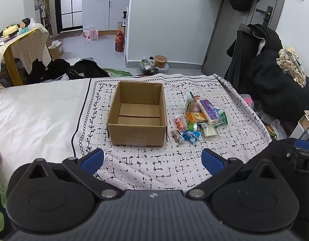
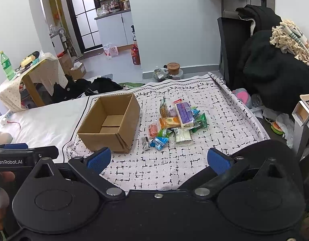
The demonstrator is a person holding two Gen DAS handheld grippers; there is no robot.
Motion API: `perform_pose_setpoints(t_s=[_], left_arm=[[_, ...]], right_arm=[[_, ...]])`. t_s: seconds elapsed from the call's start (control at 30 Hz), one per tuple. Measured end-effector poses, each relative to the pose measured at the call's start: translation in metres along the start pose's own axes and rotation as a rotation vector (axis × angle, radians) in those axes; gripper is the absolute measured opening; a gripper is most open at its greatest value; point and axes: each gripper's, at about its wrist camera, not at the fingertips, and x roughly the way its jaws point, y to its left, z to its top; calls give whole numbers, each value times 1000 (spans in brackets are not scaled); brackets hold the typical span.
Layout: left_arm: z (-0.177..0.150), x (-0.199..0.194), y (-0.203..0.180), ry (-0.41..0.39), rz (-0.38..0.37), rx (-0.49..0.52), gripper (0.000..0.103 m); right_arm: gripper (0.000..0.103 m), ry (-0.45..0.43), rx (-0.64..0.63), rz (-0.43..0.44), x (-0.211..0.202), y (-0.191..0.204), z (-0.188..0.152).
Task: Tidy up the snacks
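An open, empty cardboard box (image 1: 137,114) stands on the patterned cloth (image 1: 154,164); it also shows in the right wrist view (image 2: 110,122). To its right lies a pile of wrapped snacks (image 1: 200,118), also in the right wrist view (image 2: 174,122), with a purple-and-white pack (image 2: 184,113) on top and a blue packet (image 2: 158,142) at the near edge. My left gripper (image 1: 152,160) is open and empty, held near the cloth's front, short of the box. My right gripper (image 2: 159,159) is open and empty, in front of the snack pile.
The cloth lies on a white bed sheet (image 1: 33,116). A chair with dark clothes (image 1: 275,76) stands at the right edge. A small covered table (image 2: 29,76) with a green bottle (image 2: 6,65) stands at the left. Bags and bottles lie on the floor behind.
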Motion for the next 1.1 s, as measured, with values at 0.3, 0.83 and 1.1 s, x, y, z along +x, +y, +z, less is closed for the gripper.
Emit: perform_pose_setpoints(t_s=[0.3,0.83,1.1], left_arm=[[0,0,0,1,-1,1,103],[3,2,-3,6,-8,7,103],[16,11,-6,20,-15,10,103]], right_arm=[[103,5,-2,1,1,1,-2],[103,16,10,5,7,-3,2],[103,36,28,-1,19,-9,10]])
